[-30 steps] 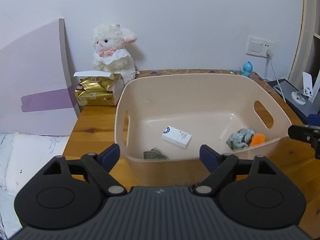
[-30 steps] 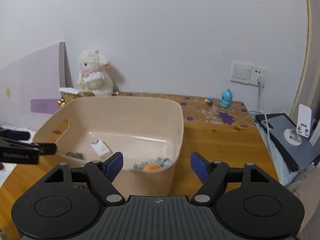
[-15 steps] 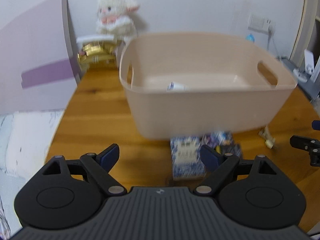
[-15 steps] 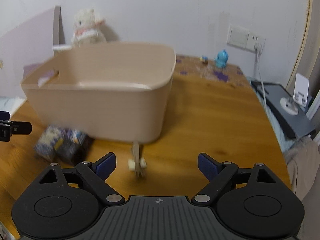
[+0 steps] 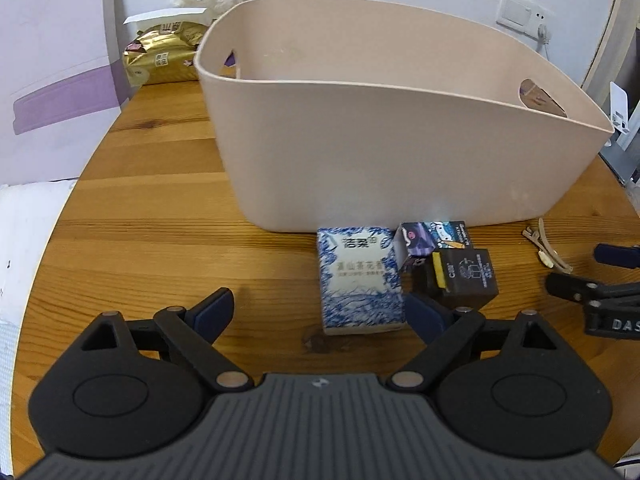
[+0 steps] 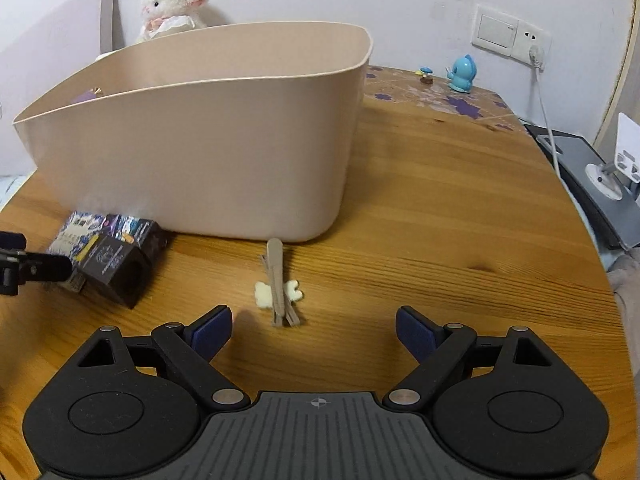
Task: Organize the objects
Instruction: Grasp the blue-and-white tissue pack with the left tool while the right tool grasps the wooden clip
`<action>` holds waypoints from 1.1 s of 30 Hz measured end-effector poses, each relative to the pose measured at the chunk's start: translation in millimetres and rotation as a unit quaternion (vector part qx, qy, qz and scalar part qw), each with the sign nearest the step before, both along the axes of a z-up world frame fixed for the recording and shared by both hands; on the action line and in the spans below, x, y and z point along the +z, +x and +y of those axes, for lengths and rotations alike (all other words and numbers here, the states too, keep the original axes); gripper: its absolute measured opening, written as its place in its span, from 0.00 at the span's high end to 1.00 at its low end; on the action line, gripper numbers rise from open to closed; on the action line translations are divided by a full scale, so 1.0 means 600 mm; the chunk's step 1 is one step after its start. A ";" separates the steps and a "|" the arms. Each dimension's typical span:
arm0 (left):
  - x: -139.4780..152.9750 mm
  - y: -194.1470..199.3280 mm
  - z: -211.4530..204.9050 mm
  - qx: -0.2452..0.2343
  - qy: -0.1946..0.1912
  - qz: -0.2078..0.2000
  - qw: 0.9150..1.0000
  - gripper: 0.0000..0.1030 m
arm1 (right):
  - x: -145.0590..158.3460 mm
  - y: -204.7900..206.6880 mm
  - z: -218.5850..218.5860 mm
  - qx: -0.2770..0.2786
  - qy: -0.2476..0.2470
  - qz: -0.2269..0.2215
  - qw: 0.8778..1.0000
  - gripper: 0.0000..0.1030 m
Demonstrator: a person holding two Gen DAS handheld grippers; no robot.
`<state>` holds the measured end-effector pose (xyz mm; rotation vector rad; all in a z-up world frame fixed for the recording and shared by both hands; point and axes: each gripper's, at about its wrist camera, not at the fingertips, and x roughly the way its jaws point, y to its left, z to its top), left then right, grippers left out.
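A beige plastic basket stands on the wooden table. In front of it lie a blue-and-white tissue pack, a dark cartoon-printed box and a black cube box. A beige hair clip with a cream bow lies on the wood further right. My left gripper hovers open just before the tissue pack. My right gripper is open, with the clip just ahead of its left finger. The basket's contents are hidden by its wall.
A white plush lamb and a gold packet sit behind the basket by a purple panel. A blue figurine, a wall socket with a cable and a dark device are at the right edge.
Both grippers have dropped from above the basket to table level in front of it. The boxes, tissue pack and hair clip have come into view; the basket's inside is hidden now.
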<state>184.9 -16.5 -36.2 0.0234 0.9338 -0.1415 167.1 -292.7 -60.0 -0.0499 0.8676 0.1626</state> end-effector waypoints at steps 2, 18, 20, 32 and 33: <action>-0.006 0.004 -0.009 -0.004 0.002 0.003 1.000 0.10 | -0.006 0.010 0.002 -0.003 0.010 -0.003 1.000 0.13; -0.015 0.020 -0.031 0.005 0.022 0.004 1.000 0.35 | -0.009 0.012 0.052 0.037 -0.006 -0.051 0.998 0.82; -0.011 0.016 -0.027 0.007 0.019 0.001 1.000 0.50 | -0.007 0.007 0.059 0.041 -0.013 -0.051 0.998 0.90; 0.004 -0.024 -0.008 0.007 -0.005 -0.014 1.000 0.54 | 0.020 -0.044 0.058 0.036 0.000 -0.057 0.998 0.91; 0.009 -0.027 -0.006 0.007 -0.006 -0.019 1.000 0.54 | 0.027 -0.049 0.057 0.036 0.003 -0.061 0.997 0.91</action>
